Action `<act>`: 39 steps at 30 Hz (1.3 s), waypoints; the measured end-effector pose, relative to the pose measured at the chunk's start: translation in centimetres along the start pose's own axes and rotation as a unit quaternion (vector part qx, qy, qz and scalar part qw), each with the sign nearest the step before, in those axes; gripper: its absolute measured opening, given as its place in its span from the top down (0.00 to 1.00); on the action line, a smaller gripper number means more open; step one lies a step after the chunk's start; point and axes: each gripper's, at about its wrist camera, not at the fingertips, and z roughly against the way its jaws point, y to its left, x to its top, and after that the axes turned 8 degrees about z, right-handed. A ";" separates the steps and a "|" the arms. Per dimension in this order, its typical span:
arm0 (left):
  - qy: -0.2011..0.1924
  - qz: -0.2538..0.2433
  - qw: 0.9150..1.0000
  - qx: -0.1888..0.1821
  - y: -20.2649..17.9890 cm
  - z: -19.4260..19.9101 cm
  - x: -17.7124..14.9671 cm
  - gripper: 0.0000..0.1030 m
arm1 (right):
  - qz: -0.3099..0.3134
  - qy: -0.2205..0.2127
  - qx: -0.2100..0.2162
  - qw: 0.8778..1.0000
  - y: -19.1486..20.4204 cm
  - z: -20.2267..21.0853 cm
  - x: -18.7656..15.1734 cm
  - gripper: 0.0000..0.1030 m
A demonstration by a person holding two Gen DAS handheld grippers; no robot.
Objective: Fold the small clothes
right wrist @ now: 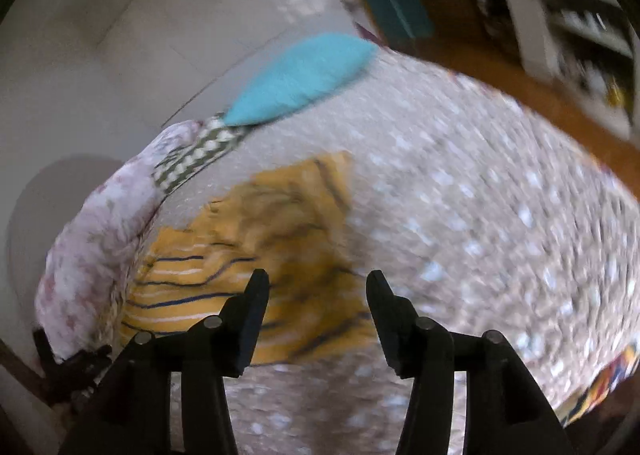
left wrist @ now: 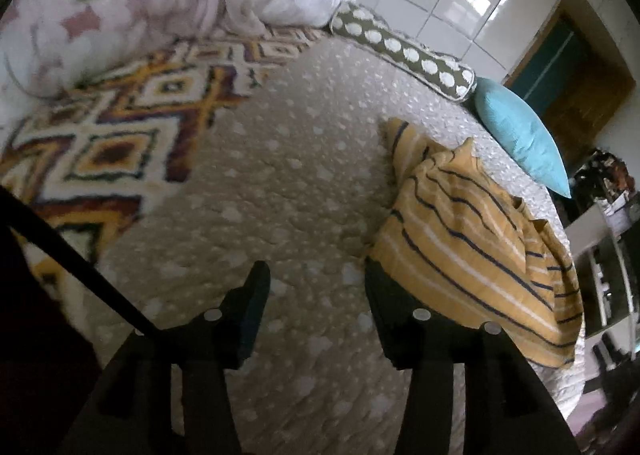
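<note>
A small yellow garment [left wrist: 476, 239] with dark blue and white stripes lies rumpled on the dotted beige bedspread [left wrist: 280, 175], at the right of the left wrist view. My left gripper [left wrist: 316, 275] is open above the bedspread, with nothing between its fingers; its right finger stands just beside the garment's near edge. In the blurred right wrist view the same yellow garment [right wrist: 264, 239] lies spread ahead and to the left. My right gripper [right wrist: 316, 283] hangs open over the garment's near edge, holding nothing.
A patterned rug-like blanket [left wrist: 104, 143] and a pink floral duvet [left wrist: 152, 3] lie at the left. A dotted olive bolster [left wrist: 404, 51] and a turquoise cushion [left wrist: 520, 135] line the far edge by the white wall. Shelves [left wrist: 612, 255] stand beyond the bed's right edge.
</note>
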 end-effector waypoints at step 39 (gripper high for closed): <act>-0.087 0.057 0.995 0.011 8.1 5.1 1.4 0.27 | 0.560 0.078 0.003 0.825 34.4 -16.7 -11.8 0.41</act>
